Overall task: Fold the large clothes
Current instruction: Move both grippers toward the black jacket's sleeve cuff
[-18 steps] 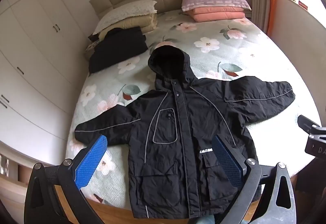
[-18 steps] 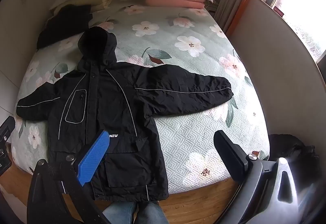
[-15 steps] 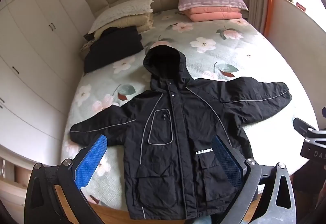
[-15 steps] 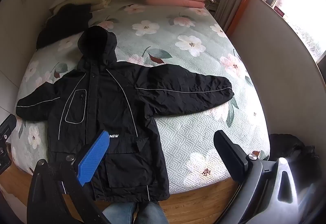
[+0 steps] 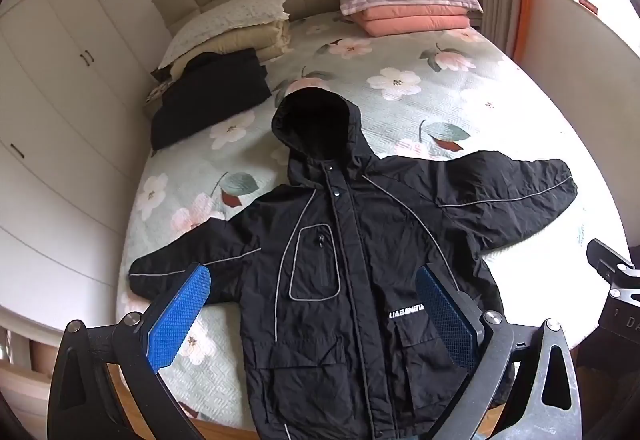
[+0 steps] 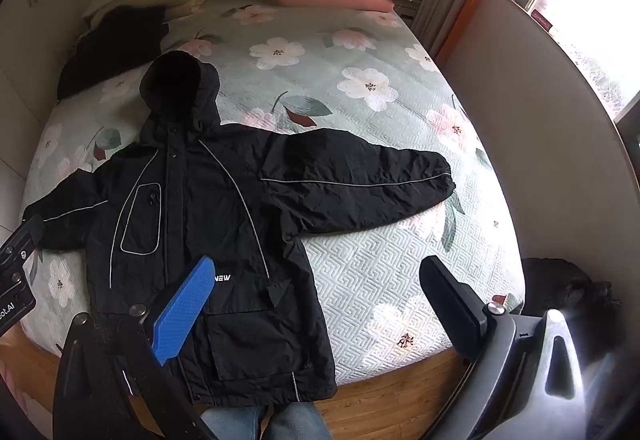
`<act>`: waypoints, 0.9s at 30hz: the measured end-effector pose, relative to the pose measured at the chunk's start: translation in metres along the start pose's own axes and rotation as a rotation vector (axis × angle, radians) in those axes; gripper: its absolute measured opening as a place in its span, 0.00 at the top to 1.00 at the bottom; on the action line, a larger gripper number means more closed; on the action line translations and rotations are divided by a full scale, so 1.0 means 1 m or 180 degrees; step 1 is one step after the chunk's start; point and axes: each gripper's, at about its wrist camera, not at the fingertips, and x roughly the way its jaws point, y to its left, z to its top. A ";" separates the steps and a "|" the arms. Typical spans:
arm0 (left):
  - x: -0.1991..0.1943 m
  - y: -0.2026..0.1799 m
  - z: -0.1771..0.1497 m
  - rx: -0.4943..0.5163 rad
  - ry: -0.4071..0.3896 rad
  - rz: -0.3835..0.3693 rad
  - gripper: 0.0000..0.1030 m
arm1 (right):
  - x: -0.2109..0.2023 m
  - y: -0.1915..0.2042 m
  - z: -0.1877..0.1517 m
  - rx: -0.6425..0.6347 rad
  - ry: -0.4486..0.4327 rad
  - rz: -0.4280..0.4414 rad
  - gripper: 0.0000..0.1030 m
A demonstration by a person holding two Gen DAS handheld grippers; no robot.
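Observation:
A black hooded jacket lies flat, front up, on the bed with both sleeves spread and its hem at the foot edge. It also shows in the right wrist view. My left gripper is open and empty, held above the jacket's lower front. My right gripper is open and empty, above the jacket's right hem side and the bedspread. The right sleeve stretches toward the wall side.
The floral green bedspread covers the bed. A folded dark garment and stacked pillows lie at the head left; pink pillows at the head right. Wardrobes stand left. A dark bundle lies on the floor right.
The left wrist view has shifted slightly, so the jacket sits a little further left and lower in it. Both grippers stay open; the jacket has not moved.

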 end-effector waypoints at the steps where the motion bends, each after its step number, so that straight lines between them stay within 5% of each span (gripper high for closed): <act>1: 0.003 0.001 0.002 0.0011 0.0005 -0.0017 0.01 | 0.001 0.001 0.001 0.0011 0.0007 -0.0004 0.01; 13: 0.015 -0.030 0.016 0.0164 0.0089 -0.0057 0.01 | 0.011 -0.013 0.008 0.0053 0.0055 0.0000 0.01; 27: -0.006 -0.100 0.040 -0.0099 0.0167 0.0046 0.01 | 0.030 -0.081 0.042 -0.0148 0.0065 0.0209 0.01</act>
